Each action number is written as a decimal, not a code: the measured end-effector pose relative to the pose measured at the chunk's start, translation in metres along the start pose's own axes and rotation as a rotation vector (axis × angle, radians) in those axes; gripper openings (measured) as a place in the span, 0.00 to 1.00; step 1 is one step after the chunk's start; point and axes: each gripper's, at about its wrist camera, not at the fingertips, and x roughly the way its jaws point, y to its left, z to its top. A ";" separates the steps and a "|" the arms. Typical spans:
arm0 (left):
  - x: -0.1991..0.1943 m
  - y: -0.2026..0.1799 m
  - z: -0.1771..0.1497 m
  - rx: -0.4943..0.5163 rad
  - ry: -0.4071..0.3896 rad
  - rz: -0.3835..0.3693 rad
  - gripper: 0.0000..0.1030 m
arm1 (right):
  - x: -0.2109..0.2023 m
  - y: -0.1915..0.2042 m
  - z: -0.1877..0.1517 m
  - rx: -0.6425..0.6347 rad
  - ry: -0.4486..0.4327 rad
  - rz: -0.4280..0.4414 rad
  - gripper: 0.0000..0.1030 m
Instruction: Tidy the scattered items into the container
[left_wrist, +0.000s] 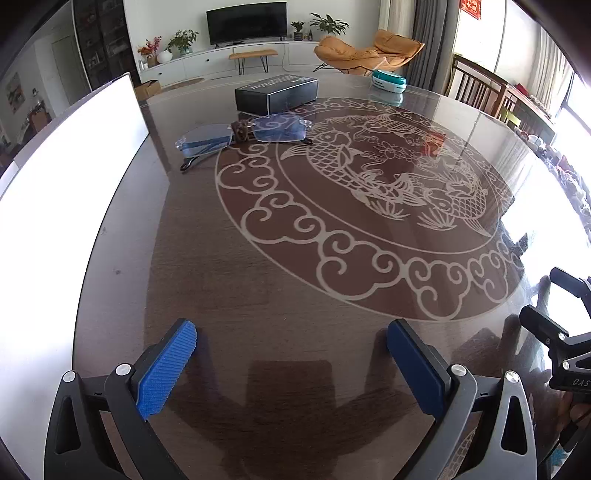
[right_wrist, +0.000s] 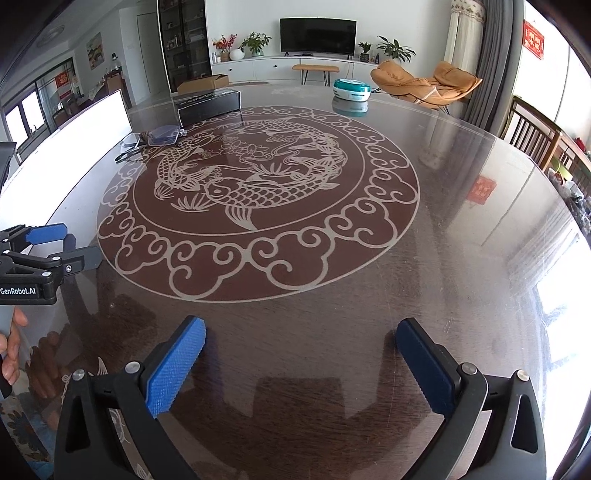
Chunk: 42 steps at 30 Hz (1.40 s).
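A pair of rimless glasses (left_wrist: 243, 134) with dark temples lies on the round glass-topped table (left_wrist: 258, 295), far ahead of my left gripper (left_wrist: 291, 343); they also show in the right wrist view (right_wrist: 159, 138). A black box (left_wrist: 277, 92) stands just behind them, also in the right wrist view (right_wrist: 208, 105). A teal and white container (left_wrist: 388, 82) sits at the table's far edge, also in the right wrist view (right_wrist: 352, 89). My left gripper is open and empty. My right gripper (right_wrist: 301, 339) is open and empty, near the table's front.
A bright white panel (left_wrist: 74, 177) stands along the left side of the table. The table carries a fish and cloud pattern (right_wrist: 255, 177). Wooden chairs (right_wrist: 535, 140) stand at the right. My left gripper also shows at the left edge of the right wrist view (right_wrist: 55, 245).
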 end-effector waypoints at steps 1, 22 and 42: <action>-0.003 0.005 -0.004 -0.011 -0.001 0.006 1.00 | 0.000 0.000 0.000 0.001 0.000 0.000 1.00; -0.013 0.019 -0.028 -0.036 -0.074 0.023 1.00 | 0.160 0.081 0.223 -0.012 0.002 0.013 1.00; -0.008 0.022 -0.021 -0.082 -0.067 0.048 1.00 | 0.079 0.080 0.099 -0.391 -0.003 0.287 1.00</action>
